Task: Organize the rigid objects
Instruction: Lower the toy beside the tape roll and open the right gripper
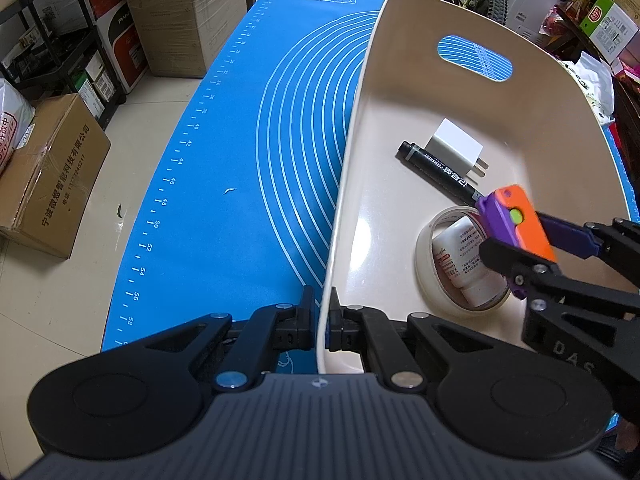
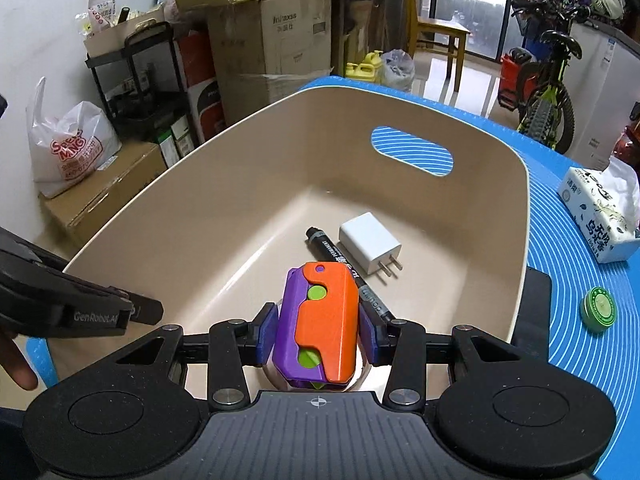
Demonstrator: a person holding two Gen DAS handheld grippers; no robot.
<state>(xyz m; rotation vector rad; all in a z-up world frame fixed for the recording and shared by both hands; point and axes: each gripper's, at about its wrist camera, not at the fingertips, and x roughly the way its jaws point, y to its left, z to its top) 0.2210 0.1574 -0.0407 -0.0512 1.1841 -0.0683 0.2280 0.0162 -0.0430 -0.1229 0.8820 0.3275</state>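
Note:
A beige plastic bin [image 1: 360, 128] [image 2: 168, 200] stands on the blue mat [image 1: 240, 160]. My left gripper [image 1: 323, 320] is shut on the bin's near left rim. My right gripper [image 2: 318, 330] is shut on an orange and purple toy block [image 2: 324, 320] [image 1: 516, 220] and holds it above the bin's floor. Inside the bin lie a black marker [image 1: 436, 166] [image 2: 332, 250], a white charger plug [image 1: 456, 146] [image 2: 370, 248], and a tape roll [image 1: 424, 264] with a white bottle [image 1: 460, 256] inside it.
A green round tin [image 2: 599, 307] and a tissue pack [image 2: 600, 216] lie on the mat right of the bin. Cardboard boxes [image 1: 52, 176], shelving [image 2: 132, 80] and a bicycle [image 2: 548, 92] stand around the table.

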